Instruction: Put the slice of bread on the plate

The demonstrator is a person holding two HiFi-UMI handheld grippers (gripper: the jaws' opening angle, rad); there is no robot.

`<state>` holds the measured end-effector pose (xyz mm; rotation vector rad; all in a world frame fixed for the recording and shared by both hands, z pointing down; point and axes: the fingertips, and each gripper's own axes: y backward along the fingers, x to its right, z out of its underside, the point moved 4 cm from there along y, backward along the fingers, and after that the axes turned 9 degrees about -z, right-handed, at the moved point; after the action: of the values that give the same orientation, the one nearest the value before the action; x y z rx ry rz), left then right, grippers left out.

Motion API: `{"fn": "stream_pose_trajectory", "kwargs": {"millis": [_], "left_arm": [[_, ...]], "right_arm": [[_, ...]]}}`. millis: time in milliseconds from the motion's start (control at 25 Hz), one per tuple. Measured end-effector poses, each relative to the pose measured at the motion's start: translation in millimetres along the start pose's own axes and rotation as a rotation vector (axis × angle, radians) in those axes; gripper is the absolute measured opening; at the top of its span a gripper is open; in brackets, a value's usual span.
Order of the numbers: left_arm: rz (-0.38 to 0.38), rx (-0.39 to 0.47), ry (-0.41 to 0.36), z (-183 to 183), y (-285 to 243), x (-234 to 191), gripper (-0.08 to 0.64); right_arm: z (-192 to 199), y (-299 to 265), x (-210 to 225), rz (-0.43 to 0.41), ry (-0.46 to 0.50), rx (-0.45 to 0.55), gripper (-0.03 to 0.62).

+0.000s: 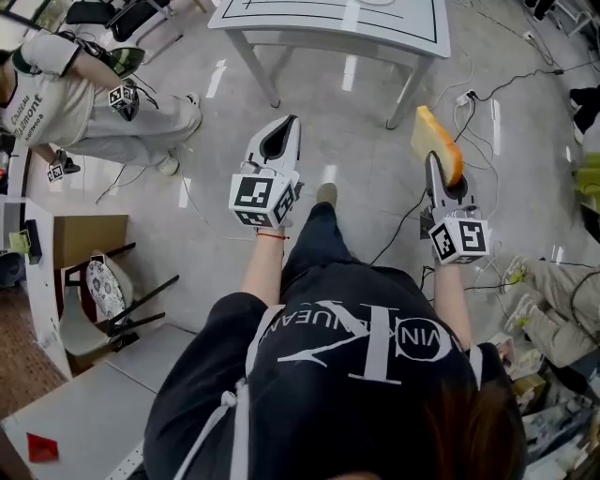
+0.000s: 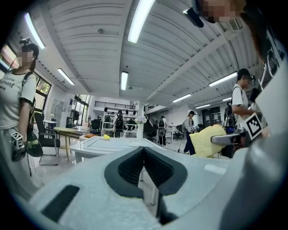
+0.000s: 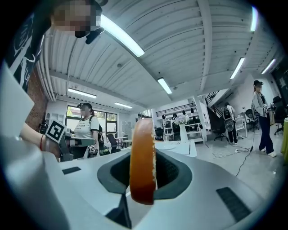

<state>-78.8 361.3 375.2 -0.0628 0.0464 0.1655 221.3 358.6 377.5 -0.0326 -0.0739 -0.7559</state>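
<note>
The slice of bread (image 1: 434, 139) has a pale face and an orange-brown crust, and it stands on edge between the jaws of my right gripper (image 1: 439, 169), which is shut on it. The right gripper view shows the bread (image 3: 142, 161) edge-on, crust towards the camera. My left gripper (image 1: 289, 124) is held level beside it, tips together, with nothing in it. In the left gripper view the bread (image 2: 208, 141) shows to the right of the shut left gripper (image 2: 144, 150). A white table (image 1: 328, 23) stands ahead across the floor. I cannot make out a plate.
A person (image 1: 75, 103) holding grippers stands at the far left. A chair (image 1: 103, 300) and a grey table (image 1: 84, 412) are at the near left. Cables and a power strip (image 1: 466, 97) lie on the floor right of the white table. Clutter lines the right edge.
</note>
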Motion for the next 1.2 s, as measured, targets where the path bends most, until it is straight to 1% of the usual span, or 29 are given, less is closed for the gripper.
{"fn": "stream_pose_trajectory", "kwargs": {"millis": [120, 280, 400, 760, 1200], "left_arm": [[0.014, 0.01, 0.025, 0.1, -28.3, -10.0, 0.002], [0.033, 0.009, 0.007, -7.6, -67.1, -18.5, 0.0], [0.058, -0.002, 0.015, -10.6, -91.7, -21.3, 0.002], [0.093, -0.043, 0.026, -9.2, -158.6, -47.7, 0.001], [0.155, -0.047, 0.018, -12.7, -247.2, -91.4, 0.002]], "right_arm": [[2.1, -22.9, 13.6, 0.0, -0.013, -0.007, 0.097], [-1.5, -52.4, 30.7, 0.004, -0.022, -0.004, 0.097], [-3.2, -65.5, 40.2, 0.015, -0.031, -0.007, 0.097], [0.5, -113.4, 72.6, 0.084, -0.077, -0.029, 0.097], [4.4, -186.6, 108.3, 0.169, -0.116, -0.006, 0.097]]}}
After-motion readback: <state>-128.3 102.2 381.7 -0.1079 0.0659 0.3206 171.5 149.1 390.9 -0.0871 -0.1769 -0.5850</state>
